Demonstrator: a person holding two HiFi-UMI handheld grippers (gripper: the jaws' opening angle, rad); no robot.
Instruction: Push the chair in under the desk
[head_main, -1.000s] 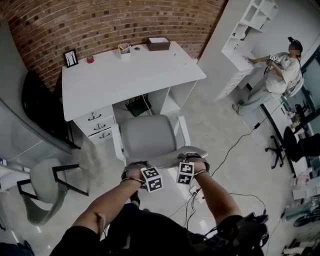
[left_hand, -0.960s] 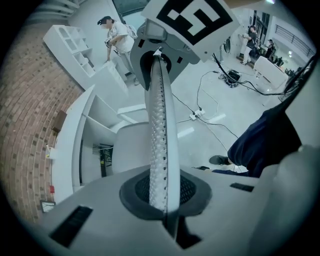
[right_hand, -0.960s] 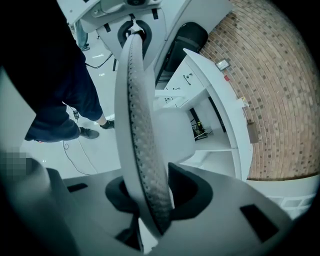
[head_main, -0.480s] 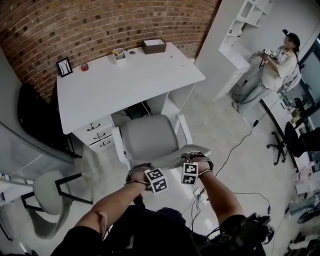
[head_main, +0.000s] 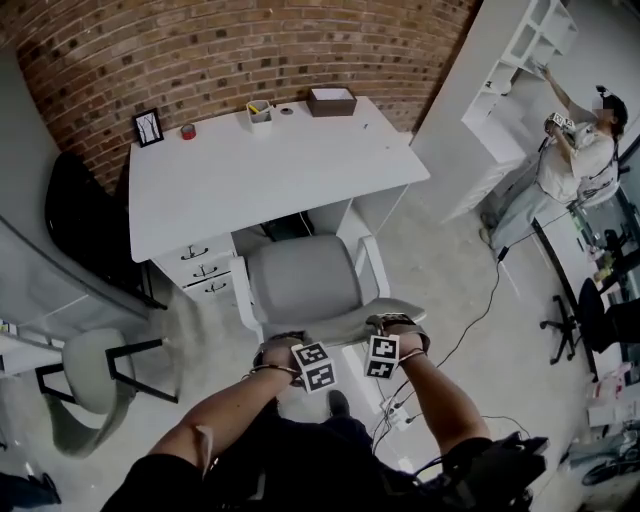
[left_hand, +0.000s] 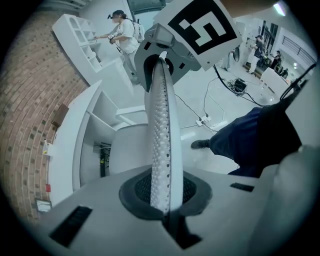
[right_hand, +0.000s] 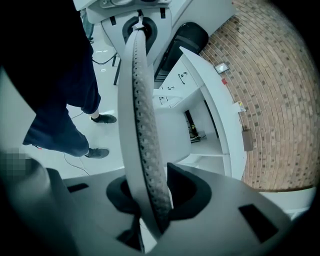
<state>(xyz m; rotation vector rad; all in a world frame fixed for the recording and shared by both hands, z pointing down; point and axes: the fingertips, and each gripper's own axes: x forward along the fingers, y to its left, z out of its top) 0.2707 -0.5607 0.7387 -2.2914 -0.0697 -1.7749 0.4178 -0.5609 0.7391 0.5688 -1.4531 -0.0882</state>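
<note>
- one grey padded chair with white armrests: it faces the knee gap, seat front at the counter's edge, most of it out on the floor.
- one white counter with drawers: it stands against the brick wall.
- my left tool: at the backrest's top edge, jaws pressed together, empty.
- my right tool: at the same edge, jaws close together, nothing seen between.

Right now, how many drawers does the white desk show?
3, stacked under the left side of the desk: top drawer, middle drawer, bottom drawer, beside the grey chair. Others may be hidden.
</note>
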